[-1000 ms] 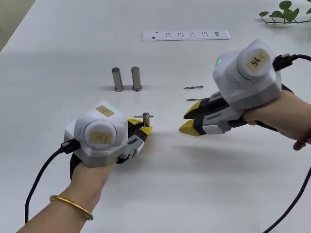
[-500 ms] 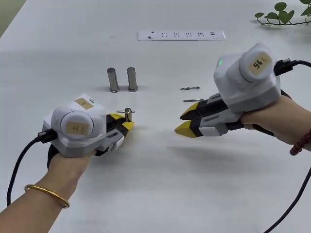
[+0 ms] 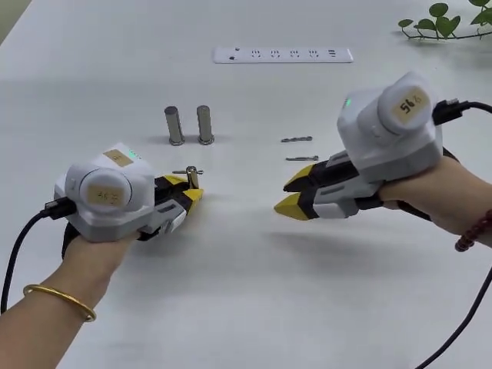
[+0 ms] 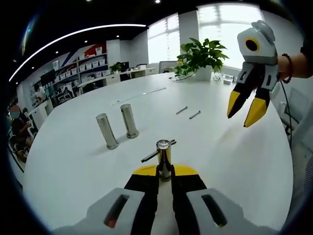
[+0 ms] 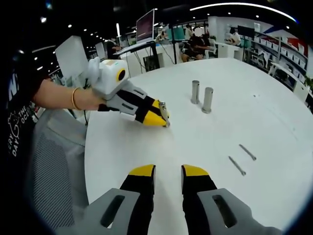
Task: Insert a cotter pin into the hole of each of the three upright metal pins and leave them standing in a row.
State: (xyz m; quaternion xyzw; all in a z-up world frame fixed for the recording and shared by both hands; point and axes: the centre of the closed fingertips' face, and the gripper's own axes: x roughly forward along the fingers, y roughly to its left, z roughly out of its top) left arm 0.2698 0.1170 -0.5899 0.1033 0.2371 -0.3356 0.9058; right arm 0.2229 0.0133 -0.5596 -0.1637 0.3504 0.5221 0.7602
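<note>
My left gripper (image 4: 165,172), clamped on the cottered pin (image 4: 163,149), now sits further left, probably nearing the bare pins (image 4: 107,130); my right gripper (image 5: 167,169) gapes empty.

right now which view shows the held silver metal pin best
The left gripper view: the silver metal pin sits close between the left gripper's jaws, thin cotter pin through it. Head view: small. Right gripper view: tiny, half hidden.

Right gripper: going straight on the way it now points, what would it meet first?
Probably the metal pin clamped in the left gripper, almost dead ahead of the right gripper; depth is hard to judge.
</note>
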